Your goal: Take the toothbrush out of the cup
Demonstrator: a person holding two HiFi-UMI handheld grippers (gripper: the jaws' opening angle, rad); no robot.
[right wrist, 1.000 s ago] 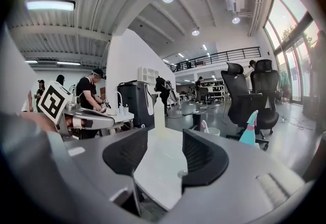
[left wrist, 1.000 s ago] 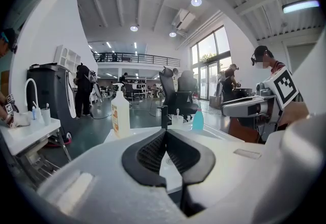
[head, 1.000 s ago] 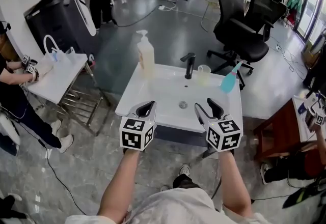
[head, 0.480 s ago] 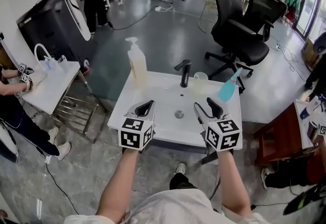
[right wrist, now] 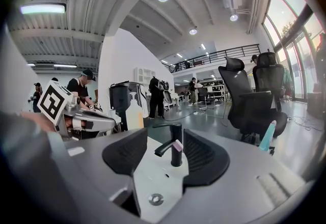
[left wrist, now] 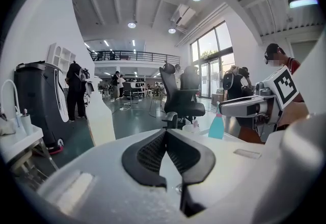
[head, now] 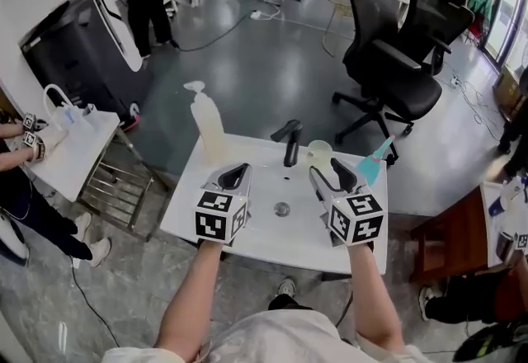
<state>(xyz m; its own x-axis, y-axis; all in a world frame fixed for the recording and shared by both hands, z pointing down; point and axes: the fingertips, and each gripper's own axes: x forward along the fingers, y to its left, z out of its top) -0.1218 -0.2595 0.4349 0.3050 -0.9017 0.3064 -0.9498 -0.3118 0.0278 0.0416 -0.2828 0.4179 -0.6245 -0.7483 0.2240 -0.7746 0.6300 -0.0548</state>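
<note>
The right gripper [head: 330, 172] hovered, jaws spread, seemingly readied for the translucent plastic cup [head: 318, 153]; the left gripper [head: 238, 172] hung pressed together, empty.

Parted claw [right wrist: 165, 136], black faucet [right wrist: 176, 152] seemingly beyond

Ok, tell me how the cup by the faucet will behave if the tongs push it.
The cup looks thin, translucent and small, so it is probably light and apt to slide or tip on the smooth white basin top. It stands close beside the faucet, which may block it that way. Its walls may flex if squeezed.
</note>
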